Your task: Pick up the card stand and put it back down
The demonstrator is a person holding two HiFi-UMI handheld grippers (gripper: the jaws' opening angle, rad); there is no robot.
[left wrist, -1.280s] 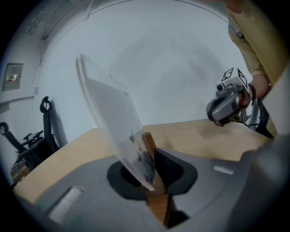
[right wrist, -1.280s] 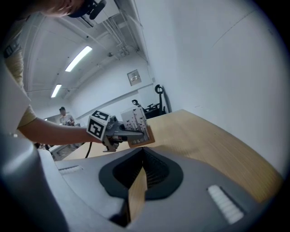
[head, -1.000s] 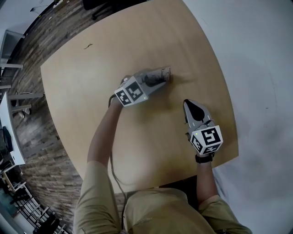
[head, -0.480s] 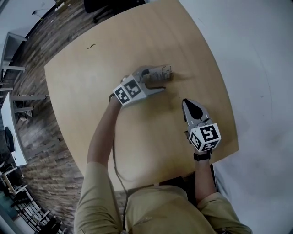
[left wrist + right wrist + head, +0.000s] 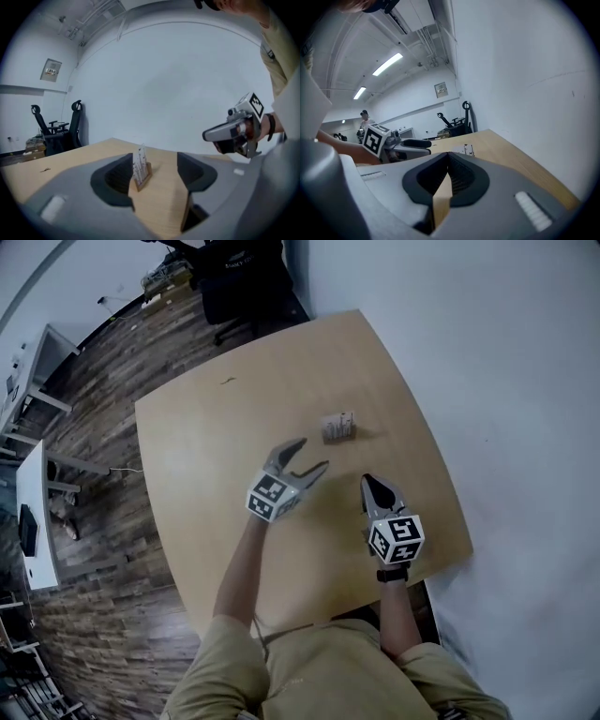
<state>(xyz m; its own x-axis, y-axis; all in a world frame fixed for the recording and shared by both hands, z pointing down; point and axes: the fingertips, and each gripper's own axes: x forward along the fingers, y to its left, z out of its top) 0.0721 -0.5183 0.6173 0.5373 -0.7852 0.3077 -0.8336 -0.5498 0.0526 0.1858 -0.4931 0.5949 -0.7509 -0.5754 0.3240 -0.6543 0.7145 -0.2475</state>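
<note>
The card stand [image 5: 337, 427], a small wooden base with white cards upright in it, stands alone on the light wooden table [image 5: 206, 427]. My left gripper [image 5: 313, 454] hovers short of it, open. Its jaws have just been moving: they parted wide off the stand and then eased in a little, with nothing between them. In the left gripper view the stand [image 5: 140, 168] shows beyond the jaw gap [image 5: 154, 171], apart from both pads. My right gripper [image 5: 367, 481] is shut and empty, to the right of the left one. Past its closed tips [image 5: 449, 157] lies the stand [image 5: 466, 150].
Black office chairs [image 5: 239, 277] stand beyond the table's far edge, and a small dark scrap [image 5: 227, 381] lies near that edge. A white desk [image 5: 28, 512] is at the left over wood flooring. A white wall [image 5: 506, 352] runs along the right. A person [image 5: 363, 115] stands far off.
The left gripper has let go of the card stand, opened, and drawn back and up from it. The right gripper has risen too. The stand stays upright on the table.
</note>
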